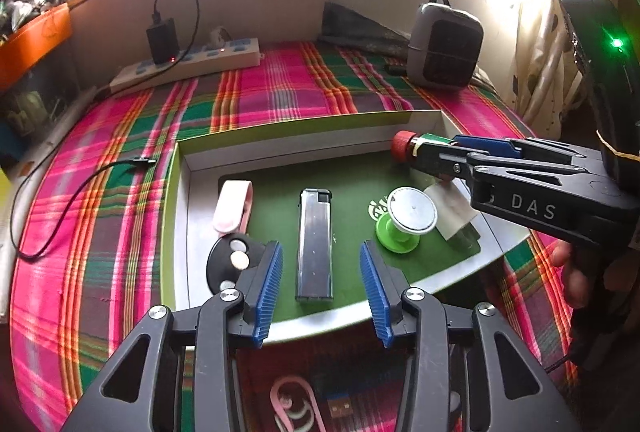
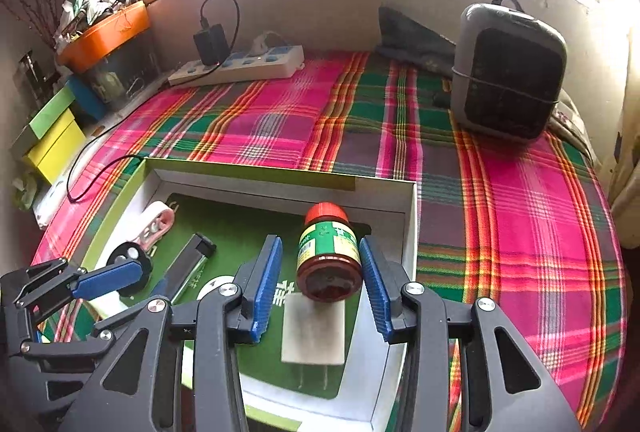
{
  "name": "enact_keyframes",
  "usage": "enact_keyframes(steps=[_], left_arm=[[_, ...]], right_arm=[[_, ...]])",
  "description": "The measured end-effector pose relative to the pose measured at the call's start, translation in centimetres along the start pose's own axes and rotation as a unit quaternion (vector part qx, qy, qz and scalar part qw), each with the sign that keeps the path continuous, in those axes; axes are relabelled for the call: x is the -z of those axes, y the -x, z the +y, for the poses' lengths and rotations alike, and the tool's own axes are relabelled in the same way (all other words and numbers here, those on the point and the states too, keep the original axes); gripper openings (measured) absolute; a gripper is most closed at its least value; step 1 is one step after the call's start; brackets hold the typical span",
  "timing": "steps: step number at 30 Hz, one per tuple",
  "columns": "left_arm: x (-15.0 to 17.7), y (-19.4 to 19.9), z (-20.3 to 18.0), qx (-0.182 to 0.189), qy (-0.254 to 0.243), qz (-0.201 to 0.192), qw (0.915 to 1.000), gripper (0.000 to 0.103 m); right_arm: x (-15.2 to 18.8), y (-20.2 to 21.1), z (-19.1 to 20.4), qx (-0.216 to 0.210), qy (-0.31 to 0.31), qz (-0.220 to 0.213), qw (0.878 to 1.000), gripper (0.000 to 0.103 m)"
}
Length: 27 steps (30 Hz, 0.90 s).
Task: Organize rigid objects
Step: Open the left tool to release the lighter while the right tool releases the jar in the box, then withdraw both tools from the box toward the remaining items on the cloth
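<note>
A shallow box (image 1: 280,130) (image 2: 256,170) with a green floor lies on the plaid cloth. In it are a pink clip (image 1: 234,206) (image 2: 156,224), a black round fob (image 1: 232,258) (image 2: 128,256), a dark lighter (image 1: 315,246) (image 2: 192,264), a green-based round piece (image 1: 408,218) and a white plug adapter (image 2: 314,328) (image 1: 454,206). My left gripper (image 1: 322,288) is open above the lighter's near end. My right gripper (image 2: 320,282) (image 1: 432,150) has a red-capped brown bottle (image 2: 328,256) (image 1: 406,146) between its pads, over the box's right side; the left pad shows a gap.
A white power strip (image 1: 188,66) (image 2: 240,66) with a black charger and a grey heater (image 1: 444,44) (image 2: 508,72) stand at the back. A black cable (image 1: 60,208) runs left of the box. Orange and yellow bins (image 2: 100,36) sit at the far left.
</note>
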State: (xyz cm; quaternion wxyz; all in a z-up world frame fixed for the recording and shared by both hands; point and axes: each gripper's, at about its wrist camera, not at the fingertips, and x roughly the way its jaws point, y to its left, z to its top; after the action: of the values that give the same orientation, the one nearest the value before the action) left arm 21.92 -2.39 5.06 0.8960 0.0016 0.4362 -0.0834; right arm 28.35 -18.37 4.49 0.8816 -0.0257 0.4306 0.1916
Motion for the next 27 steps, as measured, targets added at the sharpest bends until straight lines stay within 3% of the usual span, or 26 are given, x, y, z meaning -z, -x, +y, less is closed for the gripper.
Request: enact_keyframes(steps=[13,27], left_arm=[[1.7,3.4,-0.2,-0.001,0.004,-0.018,0.9998,0.04],[4.7,6.2,-0.1,-0.035,-0.006,-0.042,0.9985,0.04]], right_arm=[[1.8,3.9,1.2,0.008,-0.001,-0.025,1.0,0.042],[5.0,7.1,2.5,0.013,0.002,-0.046,0.999,0.042]])
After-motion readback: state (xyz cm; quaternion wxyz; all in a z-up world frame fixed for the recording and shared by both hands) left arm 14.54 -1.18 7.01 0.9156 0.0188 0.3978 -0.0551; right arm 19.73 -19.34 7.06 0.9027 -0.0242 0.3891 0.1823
